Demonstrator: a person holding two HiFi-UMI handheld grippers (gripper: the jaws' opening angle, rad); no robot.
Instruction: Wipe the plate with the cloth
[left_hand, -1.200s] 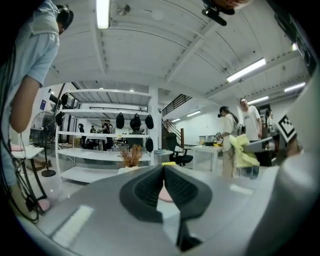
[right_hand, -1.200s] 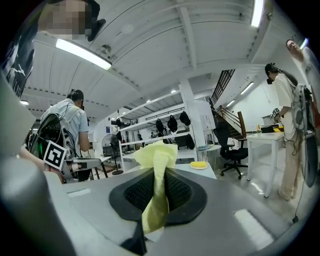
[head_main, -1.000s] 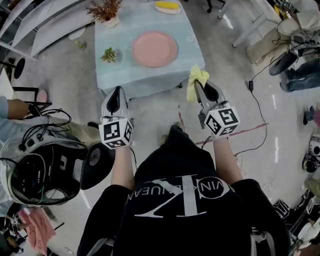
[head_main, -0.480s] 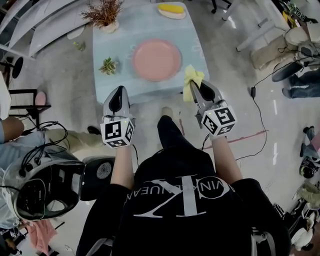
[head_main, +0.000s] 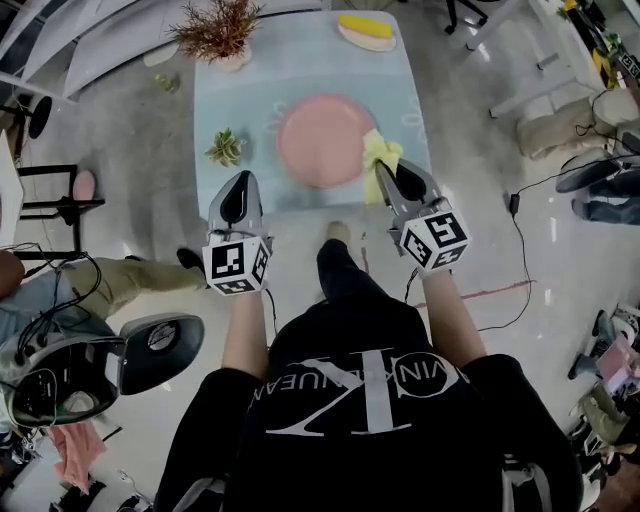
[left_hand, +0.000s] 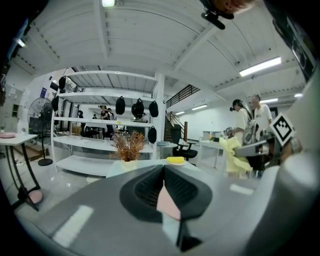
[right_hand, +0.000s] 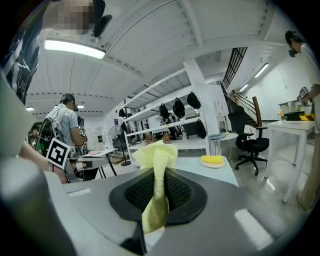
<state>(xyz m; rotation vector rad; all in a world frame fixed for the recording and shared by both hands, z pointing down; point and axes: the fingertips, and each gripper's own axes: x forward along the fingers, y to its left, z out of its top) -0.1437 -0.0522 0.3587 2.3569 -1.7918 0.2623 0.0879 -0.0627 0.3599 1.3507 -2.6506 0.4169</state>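
Observation:
A round pink plate (head_main: 318, 138) lies in the middle of a light blue table (head_main: 236, 100). My right gripper (head_main: 386, 172) is shut on a yellow cloth (head_main: 377, 158), which hangs over the plate's near right rim. In the right gripper view the cloth (right_hand: 155, 187) is pinched between the jaws and sticks up above my right gripper (right_hand: 160, 172). My left gripper (head_main: 240, 178) is shut and holds nothing; it hovers at the table's near edge, left of the plate. In the left gripper view a pink sliver shows through the slit of my left gripper (left_hand: 164, 170).
A dried plant in a pot (head_main: 215, 28) and a yellow item on a dish (head_main: 365, 30) stand at the table's far side, and a small succulent (head_main: 226, 148) sits left of the plate. A fan (head_main: 150, 350) and cables lie on the floor at left.
The person has stepped toward the table. Both grippers have come from over the floor to the table's near edge, and the cloth now reaches the plate's rim.

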